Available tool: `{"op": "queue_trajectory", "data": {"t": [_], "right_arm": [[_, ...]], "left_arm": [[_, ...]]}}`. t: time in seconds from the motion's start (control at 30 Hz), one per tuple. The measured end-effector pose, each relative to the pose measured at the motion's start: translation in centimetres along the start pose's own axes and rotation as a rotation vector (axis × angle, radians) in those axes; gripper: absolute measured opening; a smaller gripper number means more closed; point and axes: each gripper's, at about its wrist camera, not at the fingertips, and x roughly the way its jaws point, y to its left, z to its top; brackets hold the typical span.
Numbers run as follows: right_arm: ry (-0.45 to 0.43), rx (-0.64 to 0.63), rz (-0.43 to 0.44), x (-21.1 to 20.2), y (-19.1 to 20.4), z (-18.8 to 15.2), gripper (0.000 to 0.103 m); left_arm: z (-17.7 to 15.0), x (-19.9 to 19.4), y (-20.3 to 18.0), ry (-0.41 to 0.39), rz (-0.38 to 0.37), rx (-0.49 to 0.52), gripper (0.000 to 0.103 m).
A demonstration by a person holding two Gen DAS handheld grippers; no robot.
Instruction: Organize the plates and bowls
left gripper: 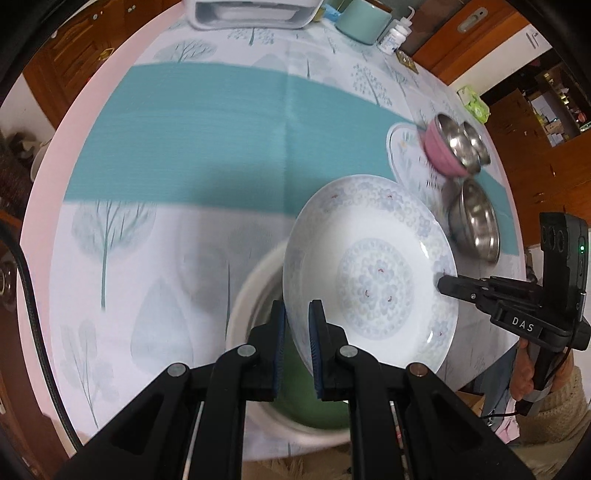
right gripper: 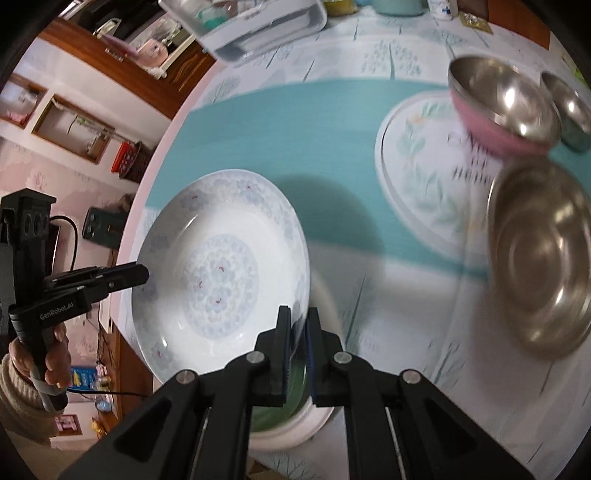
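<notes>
A white plate with a pale blue flower pattern [left gripper: 373,273] is held above the table, tilted, over a white bowl with a green inside [left gripper: 255,295]. My left gripper [left gripper: 297,314] is shut on the plate's near rim. My right gripper [right gripper: 298,321] is shut on the opposite rim of the same plate [right gripper: 218,273]. Each gripper shows in the other's view: the right one [left gripper: 448,286] and the left one [right gripper: 142,275]. A second flowered plate [right gripper: 417,162] lies flat on the table with a pink steel-lined bowl [right gripper: 502,107] on its edge.
A large steel bowl [right gripper: 543,258] sits at the right, a smaller steel bowl [right gripper: 569,107] behind the pink one. A white tray [left gripper: 251,13], a teal cup [left gripper: 364,20] and a small bottle [left gripper: 393,37] stand at the table's far edge. Wooden cabinets surround the table.
</notes>
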Motion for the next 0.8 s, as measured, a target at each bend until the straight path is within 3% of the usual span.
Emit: {"op": "queue_trajectory", "data": {"t": [0.27,0.8], "right_arm": [[0.003,-0.028,-0.022,1.2,1.4,-3.9,0.007],[-0.005,-0.023,-0.065,2.7,1.7,-5.3,0.007]], "left_arm": [[-5.0,0.2,1.0,0.022,0.007,-0.008,0.01],[-5.4,2.6,0.8,0.035,0.065,0.012,0.01]]}}
